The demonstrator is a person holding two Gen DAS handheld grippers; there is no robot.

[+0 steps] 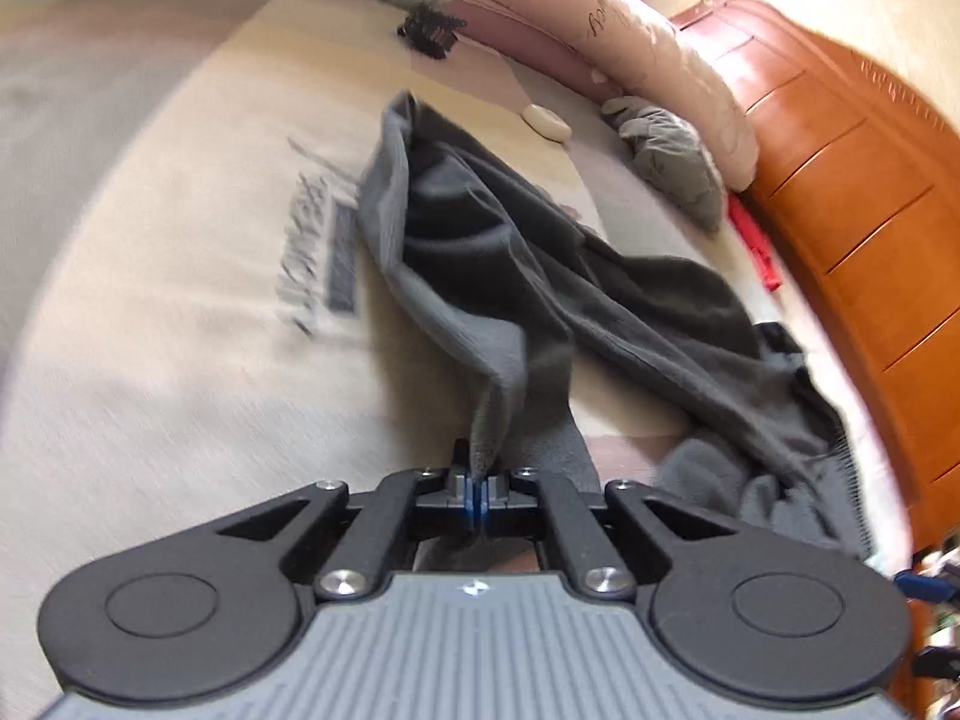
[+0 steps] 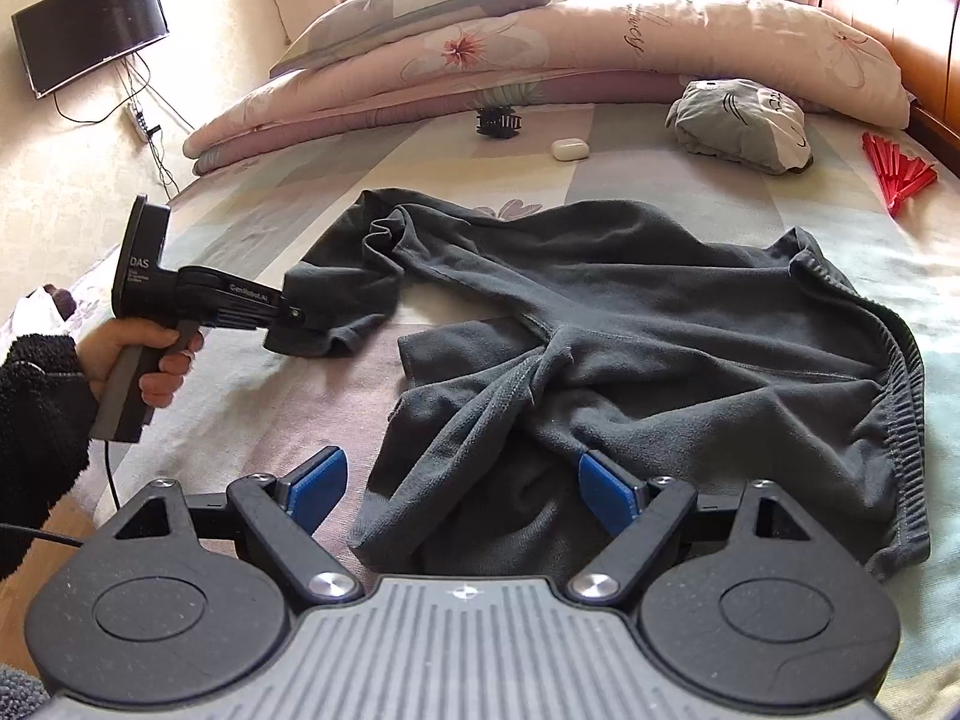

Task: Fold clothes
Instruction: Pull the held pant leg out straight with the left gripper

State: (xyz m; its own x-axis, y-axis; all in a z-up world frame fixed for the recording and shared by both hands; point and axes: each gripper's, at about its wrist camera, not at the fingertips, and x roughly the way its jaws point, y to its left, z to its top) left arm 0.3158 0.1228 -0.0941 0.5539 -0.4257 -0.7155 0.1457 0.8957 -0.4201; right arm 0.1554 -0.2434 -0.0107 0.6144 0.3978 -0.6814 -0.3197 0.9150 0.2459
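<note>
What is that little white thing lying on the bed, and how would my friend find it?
Start at the folded pink flowered quilt along the far side of the bed. In front of it lie a black hair claw, a grey cat cushion, and between them the small white case. It alone is smooth, rounded and white.

Left tool (image 1: pixel 478 489) clamped tight; right tool (image 2: pixel 462 483) gaping, apparently holding nothing.
</note>
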